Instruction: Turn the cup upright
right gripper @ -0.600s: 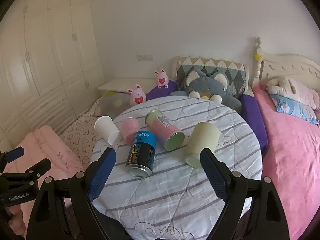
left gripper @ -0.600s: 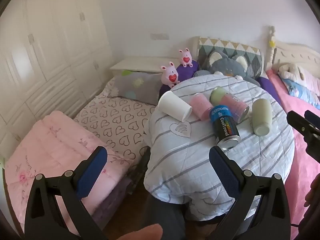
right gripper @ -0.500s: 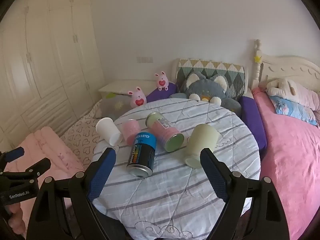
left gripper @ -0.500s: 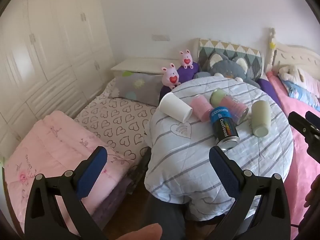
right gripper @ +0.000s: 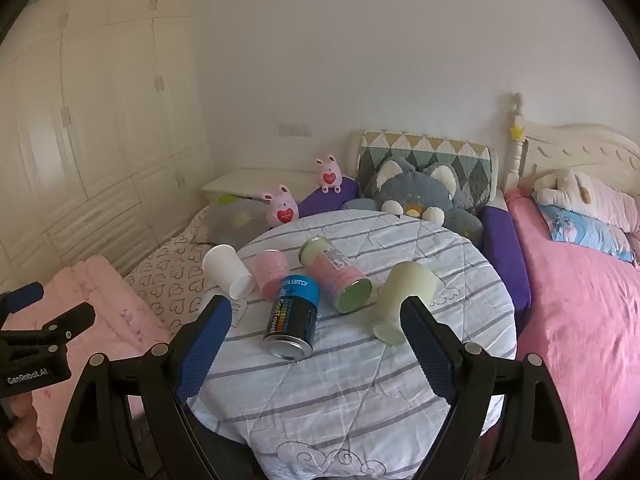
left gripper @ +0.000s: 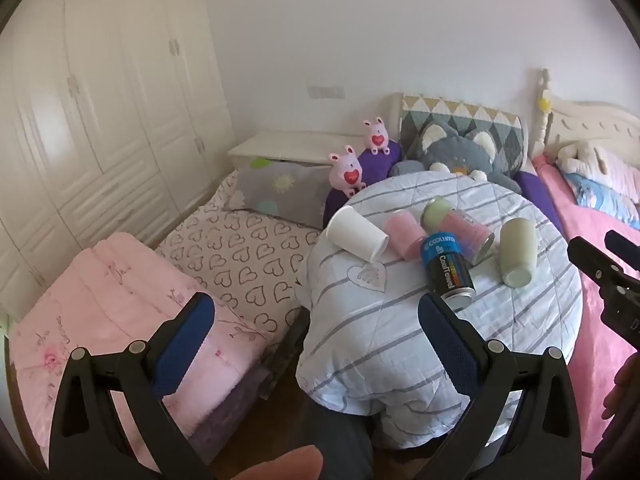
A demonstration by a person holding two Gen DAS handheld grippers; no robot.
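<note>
Several cups and cans lie on their sides on a round table (right gripper: 360, 392) covered with a striped cloth. A white cup (right gripper: 227, 274) (left gripper: 357, 236) lies at the left, a pink cup (right gripper: 272, 272) beside it, then a blue and black can (right gripper: 294, 316) (left gripper: 446, 270), a pink can (right gripper: 336, 276) and a pale green cup (right gripper: 402, 300) (left gripper: 517, 256) at the right. My right gripper (right gripper: 316, 332) is open and empty, near the table's front edge. My left gripper (left gripper: 316, 330) is open and empty, left of the table, over the floor gap.
A low bed with a heart-print sheet (left gripper: 240, 256) and a pink quilt (left gripper: 100, 308) lies left of the table. A pink bed (right gripper: 580, 312) is at the right. Plush toys (right gripper: 416, 196) and pillows sit behind the table. White wardrobes (right gripper: 80, 140) line the left wall.
Both grippers have drawn back and risen slightly, so the table looks a little farther away. Nothing on the table has moved.
</note>
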